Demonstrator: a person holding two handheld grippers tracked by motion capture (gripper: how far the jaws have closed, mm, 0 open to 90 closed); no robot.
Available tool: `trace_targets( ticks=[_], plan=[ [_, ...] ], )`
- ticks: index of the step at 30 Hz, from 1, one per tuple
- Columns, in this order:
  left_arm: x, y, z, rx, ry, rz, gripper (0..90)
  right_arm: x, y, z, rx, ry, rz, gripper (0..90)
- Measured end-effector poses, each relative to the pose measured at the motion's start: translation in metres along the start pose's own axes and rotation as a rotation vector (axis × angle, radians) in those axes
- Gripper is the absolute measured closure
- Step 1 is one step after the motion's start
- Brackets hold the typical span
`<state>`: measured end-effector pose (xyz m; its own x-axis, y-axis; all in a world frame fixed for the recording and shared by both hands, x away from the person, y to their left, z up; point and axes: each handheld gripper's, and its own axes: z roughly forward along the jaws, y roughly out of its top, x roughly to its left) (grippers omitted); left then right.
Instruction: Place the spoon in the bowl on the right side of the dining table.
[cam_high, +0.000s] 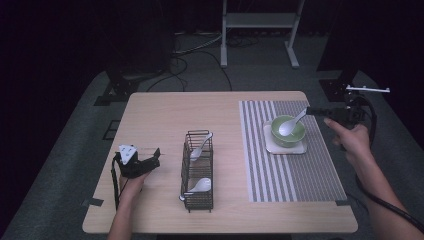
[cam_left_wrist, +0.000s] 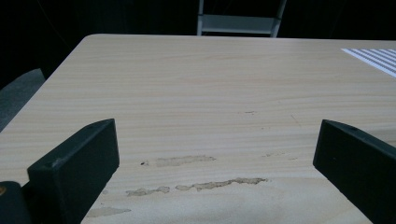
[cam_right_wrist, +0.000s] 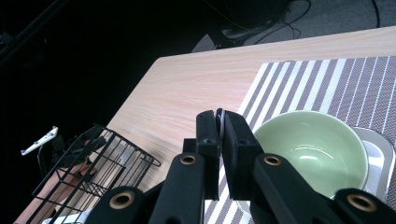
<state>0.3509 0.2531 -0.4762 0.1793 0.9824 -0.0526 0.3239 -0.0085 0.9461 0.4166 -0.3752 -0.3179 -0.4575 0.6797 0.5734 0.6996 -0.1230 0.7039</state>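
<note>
Bowl (cam_high: 288, 131) on placemat (cam_high: 320, 170), right of wire basket (cam_high: 198, 170) holding two spoons (cam_high: 201, 147)

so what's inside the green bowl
A white spoon rests its scoop in the green bowl, its handle clamped by the right gripper. The bowl floor beneath the scoop is covered.

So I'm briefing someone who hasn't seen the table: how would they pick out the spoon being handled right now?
Start at the striped placemat on the table's right half. On it a green bowl sits on a pale square coaster. The spoon rests its white scoop in that bowl, handle pinched in the right gripper, unlike the two spoons in the black wire basket.
</note>
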Motion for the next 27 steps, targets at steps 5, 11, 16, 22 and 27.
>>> trace_targets(
  ticks=[5,11,16,22,27],
  plan=[
    [0.0,0.0,0.0,0.0,0.0,-0.001,0.0,-0.002,0.002,0.003,0.001,-0.011,0.004,85.3],
    [0.0,0.0,0.0,0.001,-0.001,0.001,0.0,-0.004,0.002,0.005,0.001,-0.029,0.004,85.2],
    [0.0,0.0,0.0,0.002,-0.001,0.0,0.0,-0.008,0.001,0.008,0.009,-0.052,0.004,85.2],
    [0.0,0.0,0.0,0.001,-0.001,0.0,0.0,-0.014,-0.001,0.013,0.015,-0.063,0.016,85.2],
    [0.0,0.0,0.0,0.0,-0.001,-0.003,0.0,-0.017,-0.002,0.014,0.013,-0.076,0.02,85.2]
  ],
)
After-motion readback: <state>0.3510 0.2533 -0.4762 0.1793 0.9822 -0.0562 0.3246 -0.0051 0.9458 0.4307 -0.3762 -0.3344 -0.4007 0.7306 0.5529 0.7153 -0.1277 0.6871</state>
